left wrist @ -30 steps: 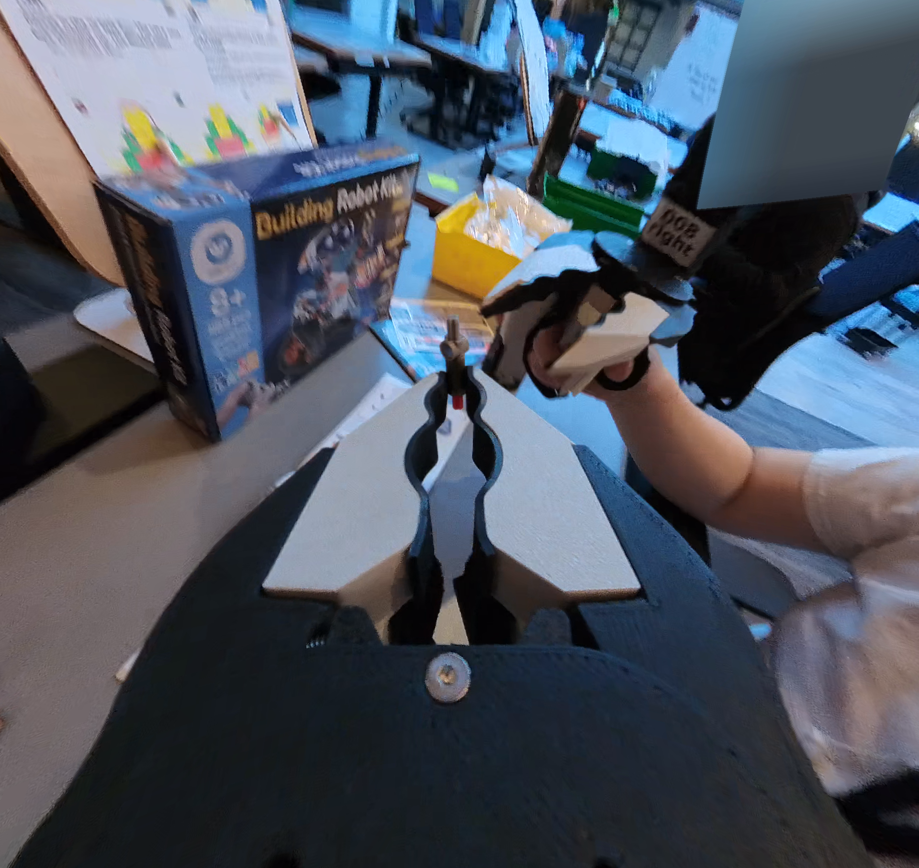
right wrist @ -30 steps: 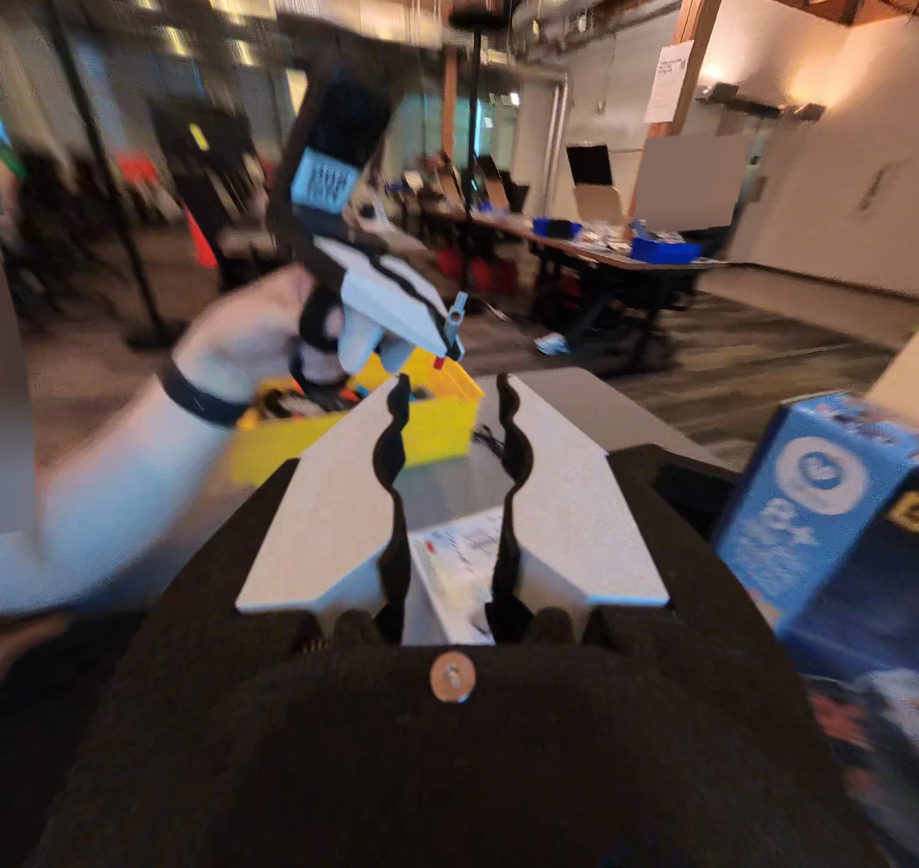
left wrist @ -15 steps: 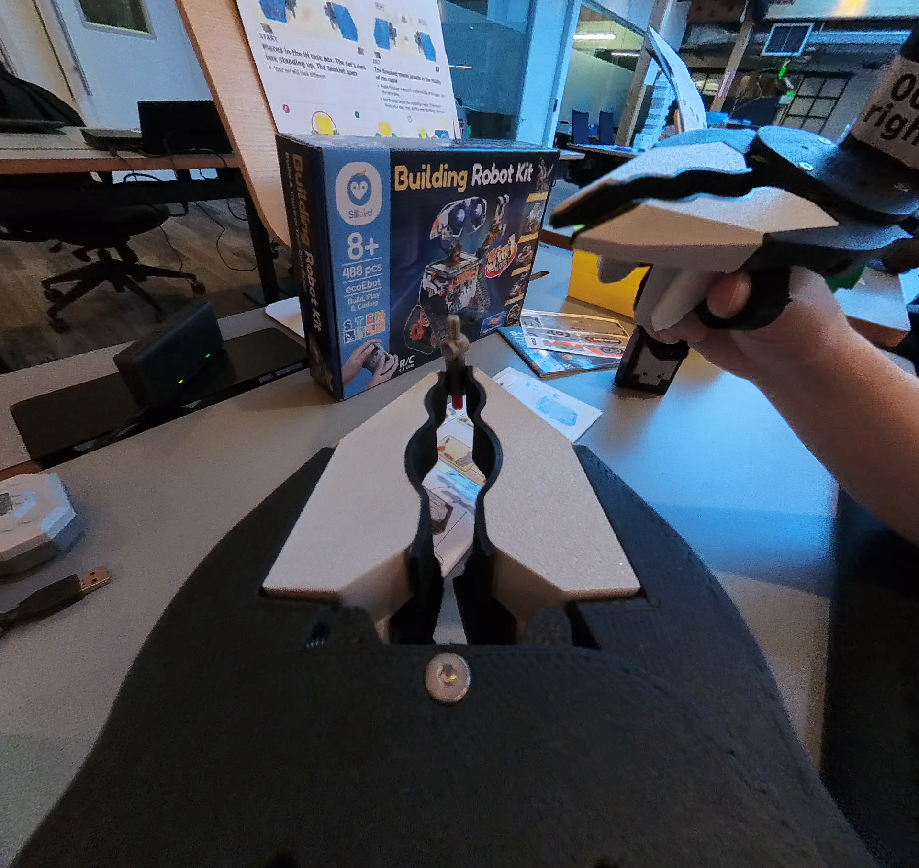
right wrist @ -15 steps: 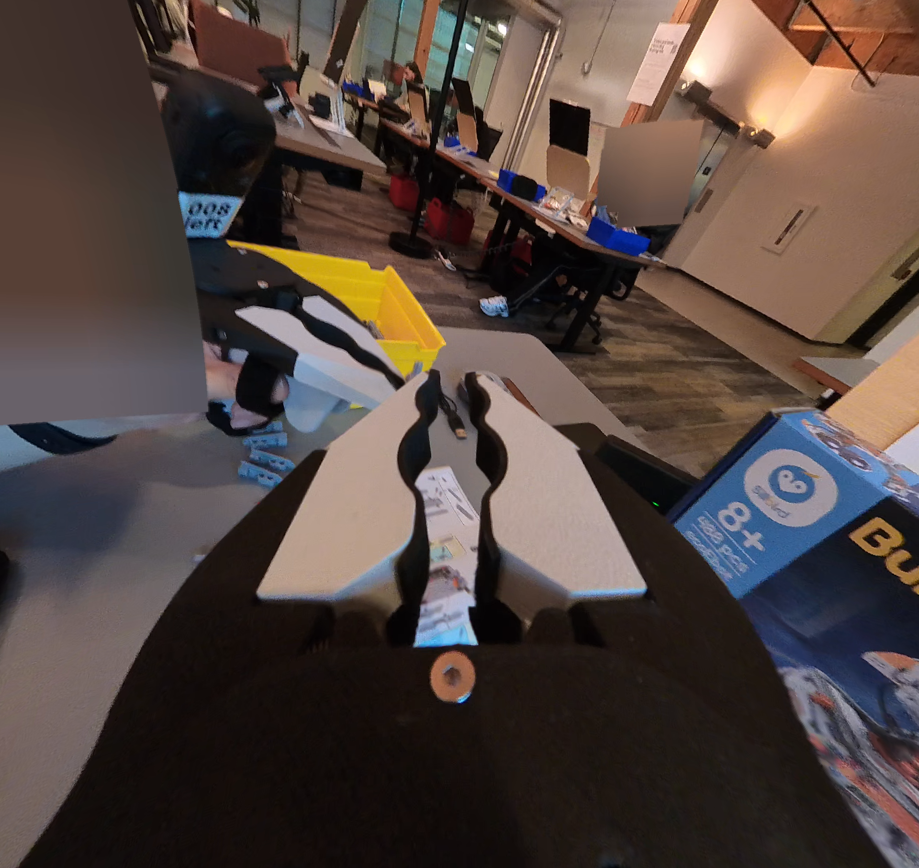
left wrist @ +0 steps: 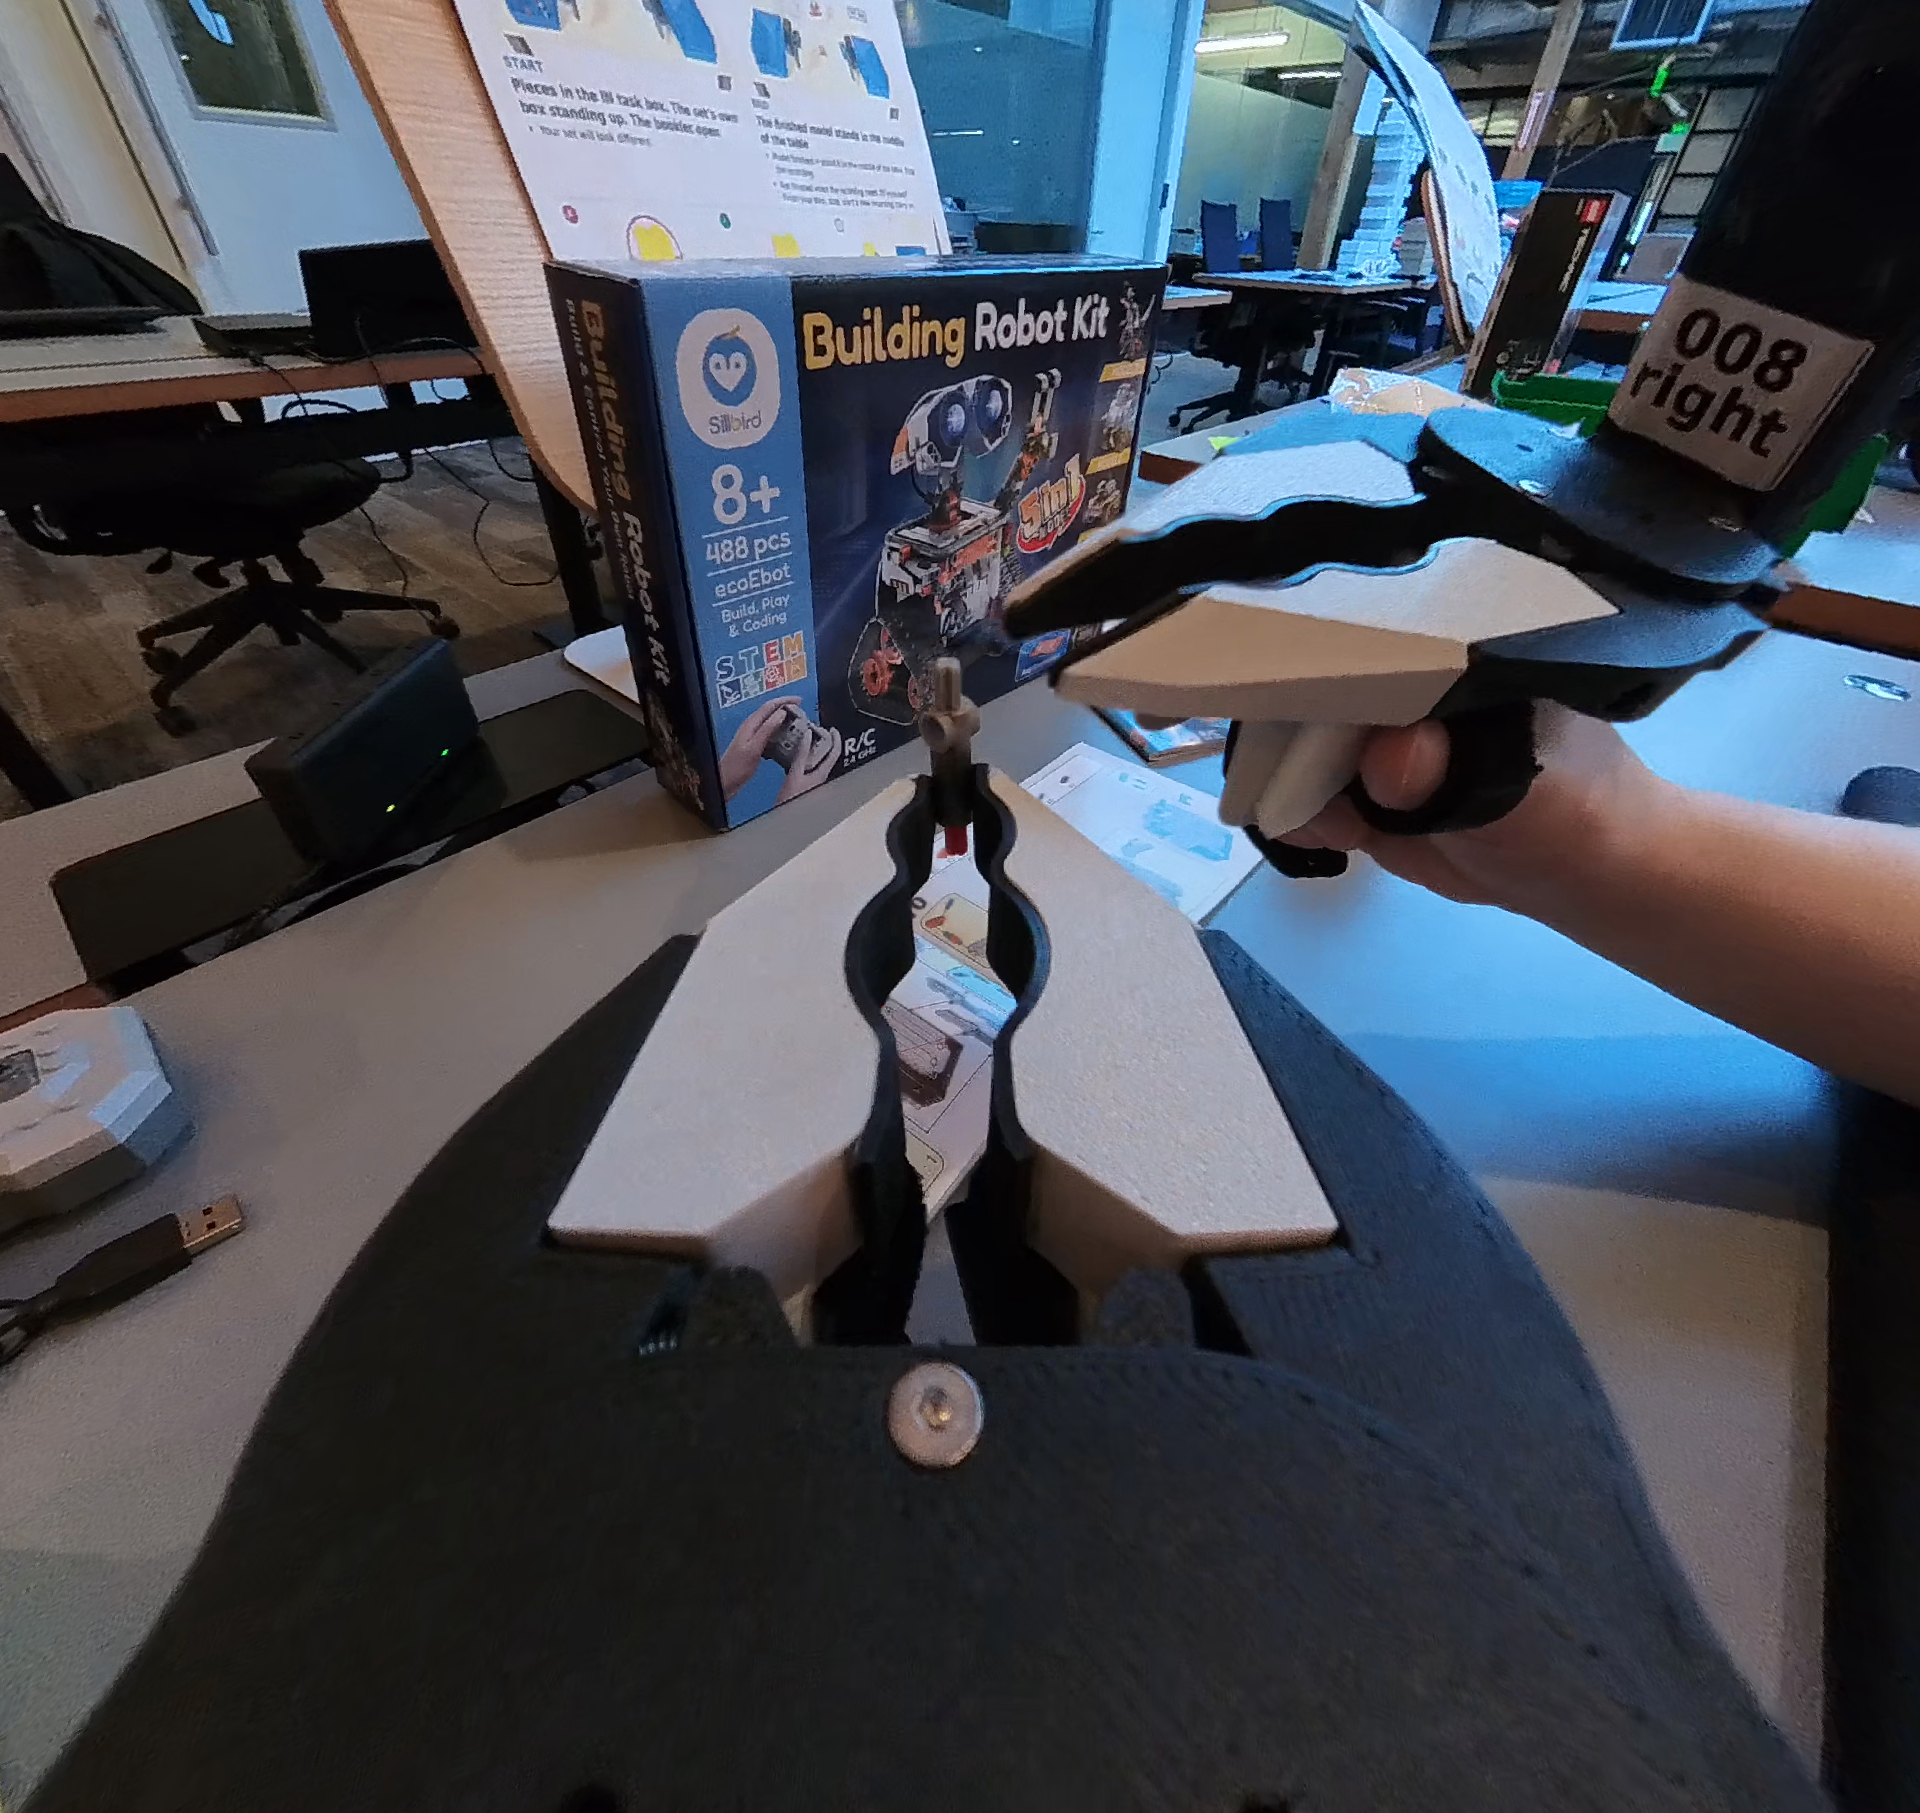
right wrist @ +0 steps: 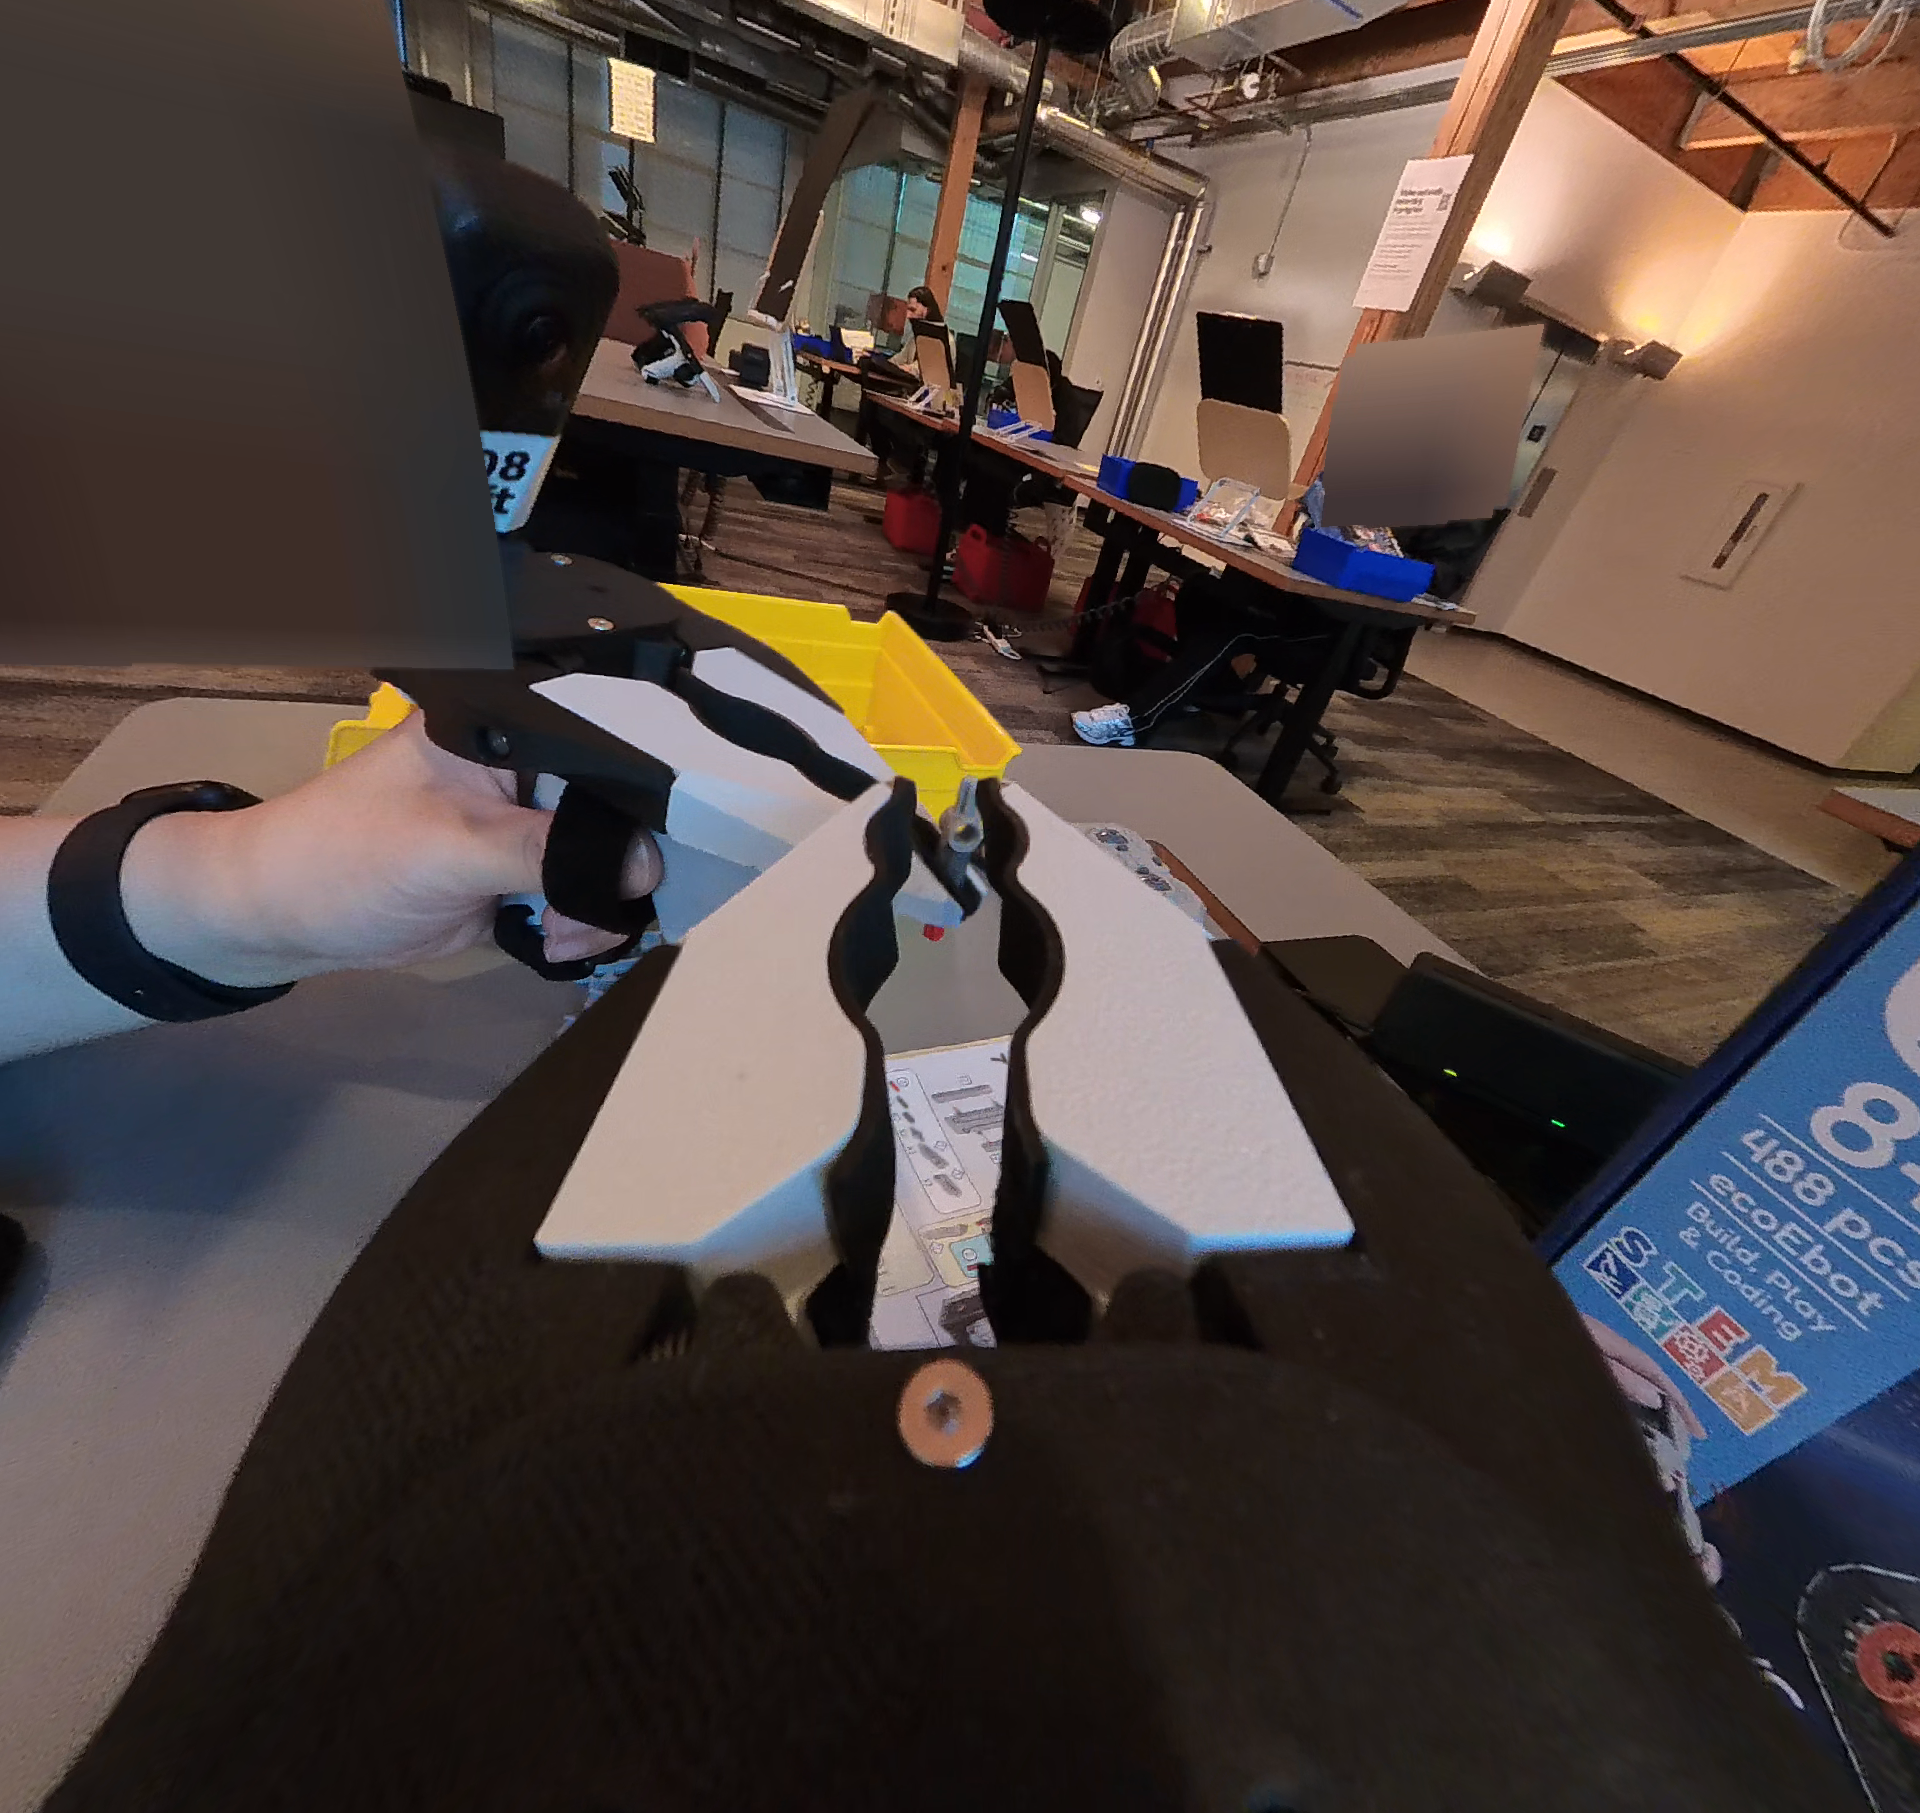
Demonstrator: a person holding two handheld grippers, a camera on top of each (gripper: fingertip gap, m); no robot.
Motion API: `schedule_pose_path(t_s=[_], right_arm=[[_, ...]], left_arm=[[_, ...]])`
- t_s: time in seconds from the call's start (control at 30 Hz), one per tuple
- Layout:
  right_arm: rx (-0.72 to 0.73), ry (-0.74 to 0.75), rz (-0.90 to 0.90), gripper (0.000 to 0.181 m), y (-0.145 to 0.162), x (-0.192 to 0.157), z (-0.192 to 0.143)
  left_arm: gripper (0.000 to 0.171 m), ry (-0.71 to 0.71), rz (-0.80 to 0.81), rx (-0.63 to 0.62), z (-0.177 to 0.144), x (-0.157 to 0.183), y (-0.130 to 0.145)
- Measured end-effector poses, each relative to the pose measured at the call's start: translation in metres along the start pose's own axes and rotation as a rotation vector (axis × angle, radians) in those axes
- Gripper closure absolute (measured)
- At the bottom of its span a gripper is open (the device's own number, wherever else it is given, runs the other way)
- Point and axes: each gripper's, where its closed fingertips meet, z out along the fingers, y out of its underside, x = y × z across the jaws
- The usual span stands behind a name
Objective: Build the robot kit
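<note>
Left wrist view: left tool pinching small grey-and-red pin piece upright at tips, above grey worktop; right tool at 2 o'clock, nearly closed; blue kit box at 12.

Right wrist view: right tool slightly spread around pin piece; yellow bin at 11.

grey table bare at left | blue box blocks ahead | right gripper crosses just above
</note>
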Motion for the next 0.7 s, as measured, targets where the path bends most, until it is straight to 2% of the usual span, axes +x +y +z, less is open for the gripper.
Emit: schedule_pose_path(t_s=[0.2, 0.3, 0.7], right_arm=[[-0.023, -0.016, 0.035, 0.168, 0.007, 0.001, 0.002], [-0.032, -0.072, 0.083, 0.171, 0.010, -0.003, 0.002], [-0.010, -0.129, 0.138, 0.175, 0.006, -0.005, -0.002]], left_arm=[[0.167, 0.022, 0.030, 0.007, 0.001, 0.008, -0.003], [0.167, 0.056, 0.020, 0.000, 0.001, 0.012, -0.002], [0.167, 0.133, -0.010, 0.017, -0.003, 0.018, -0.006]])
